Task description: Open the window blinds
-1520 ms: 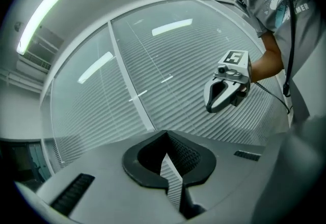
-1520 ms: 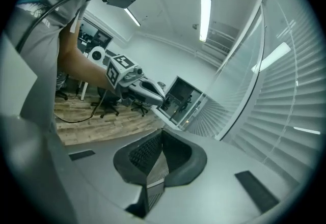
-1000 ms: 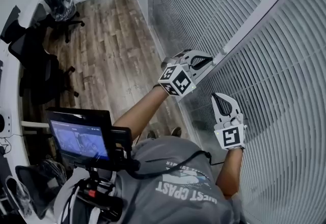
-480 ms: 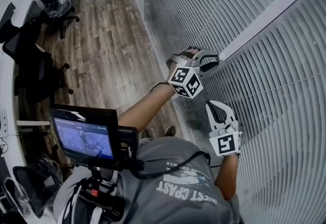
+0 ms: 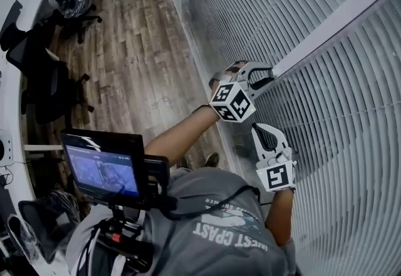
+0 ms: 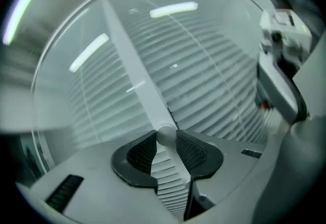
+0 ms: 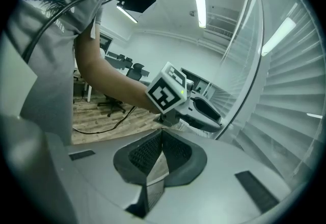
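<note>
On my head view, dark office chairs [image 5: 44,86] stand along the left edge of the wooden floor [image 5: 138,61], and the rig's small monitor [image 5: 103,171] sits at lower left, close to my chest. Right of that, my left arm reaches to the window wall. The left gripper [image 6: 166,141] points level at the white upright [image 5: 338,21] between two panels of the window blinds [image 5: 338,118]. Its jaws have just been closing a little, and the rounded end of the tilt wand [image 6: 165,134] sits between their tips, with a pad against each side of it. I read that as a light grip on the wand's end. The slats behind it lie close together and little shows between them. Just beside and below the left gripper, my right gripper [image 7: 161,134] hangs near the blinds. Its jaws are together at the tips, with nothing between them. It points slightly downward, looking across at the left gripper's marker cube [image 7: 165,93].
</note>
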A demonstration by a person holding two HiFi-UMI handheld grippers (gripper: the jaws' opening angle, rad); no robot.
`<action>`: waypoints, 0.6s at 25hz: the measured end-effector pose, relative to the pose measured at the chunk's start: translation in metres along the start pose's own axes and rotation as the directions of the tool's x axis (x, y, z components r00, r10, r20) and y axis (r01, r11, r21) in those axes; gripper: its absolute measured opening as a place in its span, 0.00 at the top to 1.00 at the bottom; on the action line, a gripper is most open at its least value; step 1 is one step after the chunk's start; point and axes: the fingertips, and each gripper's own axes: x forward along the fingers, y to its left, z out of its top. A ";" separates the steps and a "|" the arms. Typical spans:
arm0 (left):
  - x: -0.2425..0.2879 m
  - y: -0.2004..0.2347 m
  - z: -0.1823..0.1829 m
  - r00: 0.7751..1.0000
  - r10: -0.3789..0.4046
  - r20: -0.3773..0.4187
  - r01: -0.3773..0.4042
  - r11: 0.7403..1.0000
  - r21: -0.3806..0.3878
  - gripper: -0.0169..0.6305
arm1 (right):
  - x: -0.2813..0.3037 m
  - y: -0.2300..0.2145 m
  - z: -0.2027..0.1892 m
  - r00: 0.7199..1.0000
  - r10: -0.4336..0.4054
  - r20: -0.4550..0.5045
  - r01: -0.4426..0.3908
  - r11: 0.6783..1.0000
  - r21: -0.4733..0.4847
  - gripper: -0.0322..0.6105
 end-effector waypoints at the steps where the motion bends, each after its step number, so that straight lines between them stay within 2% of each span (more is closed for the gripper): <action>1: 0.000 0.002 -0.001 0.999 -0.026 0.046 0.034 0.978 -0.204 0.78 | 0.001 0.000 0.000 1.000 0.002 0.003 -0.002 1.000 0.001 0.96; 2: 0.000 0.004 -0.001 0.993 -0.042 0.108 0.083 0.907 -0.413 0.78 | 0.001 0.000 0.000 1.000 0.003 0.006 -0.003 1.000 0.002 0.96; 3: -0.001 0.007 -0.001 0.984 -0.043 0.173 0.139 0.792 -0.594 0.78 | 0.001 0.000 0.001 1.000 0.004 0.008 -0.005 1.000 0.002 0.96; 4: -0.002 0.009 -0.001 0.973 -0.029 0.229 0.192 0.656 -0.730 0.78 | 0.001 0.001 0.001 1.000 0.006 0.009 -0.006 1.000 0.001 0.96; 5: -0.002 0.010 -0.001 0.962 -0.008 0.274 0.238 0.520 -0.820 0.78 | 0.001 0.002 0.001 1.000 0.007 0.010 -0.007 1.000 0.002 0.96; 6: -0.003 0.011 -0.003 0.951 0.018 0.310 0.279 0.392 -0.877 0.78 | 0.001 0.003 0.000 1.000 0.008 0.011 -0.008 1.000 0.003 0.96; 7: -0.003 0.011 -0.004 0.940 0.045 0.338 0.312 0.285 -0.906 0.78 | 0.001 0.005 0.000 1.000 0.009 0.011 -0.009 1.000 0.005 0.96; 8: -0.003 0.011 -0.004 0.932 0.068 0.356 0.334 0.218 -0.917 0.78 | 0.001 0.005 -0.001 1.000 0.010 0.010 -0.010 1.000 0.006 0.96; 9: -0.003 0.011 -0.004 0.929 0.081 0.361 0.337 0.213 -0.917 0.78 | 0.000 0.006 -0.001 1.000 0.011 0.009 -0.011 1.000 0.006 0.96; 10: -0.003 0.011 -0.002 0.933 0.078 0.351 0.318 0.276 -0.907 0.78 | -0.001 0.006 -0.002 1.000 0.013 0.008 -0.013 1.000 0.006 0.96; 11: -0.004 0.010 -0.001 0.946 0.059 0.320 0.270 0.405 -0.873 0.78 | -0.001 0.007 -0.002 1.000 0.015 0.007 -0.015 1.000 0.007 0.96; 12: -0.004 0.009 0.000 0.964 0.033 0.263 0.195 0.583 -0.789 0.78 | -0.002 0.007 -0.002 1.000 0.017 0.007 -0.017 1.000 0.010 0.96; 13: -0.005 0.007 -0.001 0.983 0.017 0.182 0.104 0.768 -0.632 0.76 | -0.003 0.007 -0.001 1.000 0.019 0.008 -0.020 1.000 0.012 0.96; 14: -0.004 0.005 -0.002 0.995 0.018 0.098 0.025 0.906 -0.422 0.73 | -0.003 0.006 -0.002 1.000 0.022 0.009 -0.022 1.000 0.013 0.96; 15: -0.002 0.003 -0.003 0.999 0.032 0.029 -0.025 0.978 -0.208 0.72 | -0.003 0.005 -0.002 1.000 0.024 0.010 -0.024 1.000 0.012 0.96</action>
